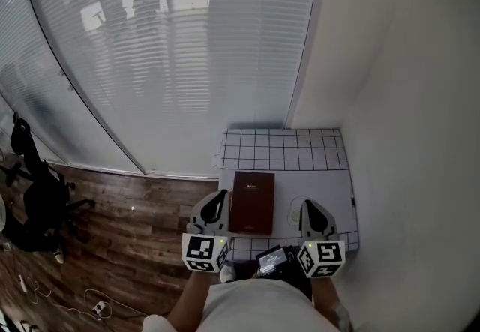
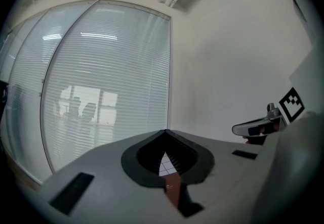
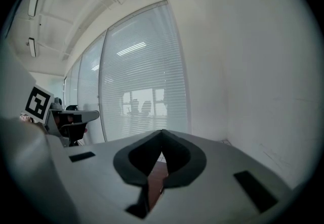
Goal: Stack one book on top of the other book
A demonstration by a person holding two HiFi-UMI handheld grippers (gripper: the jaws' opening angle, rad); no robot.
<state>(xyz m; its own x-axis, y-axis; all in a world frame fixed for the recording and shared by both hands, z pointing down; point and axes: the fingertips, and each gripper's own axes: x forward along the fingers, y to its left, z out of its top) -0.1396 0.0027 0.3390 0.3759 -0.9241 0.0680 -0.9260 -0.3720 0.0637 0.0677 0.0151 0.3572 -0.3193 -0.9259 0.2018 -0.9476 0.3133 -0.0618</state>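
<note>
Jaws pressed together and empty on my left gripper and right gripper, one either side of the book. It lies flat on the white table, long axis running away from me toward the blinds. Dark brown cover, tiny pale print near the far end (unreadable).

Right gripper: I read its jaws together, empty.
Book: brown, glimpsed beneath the jaws.
Blinds: beyond the jaw tips.

Soft daylight through blinds, heavy fisheye distortion, dark vignetted corners
</note>
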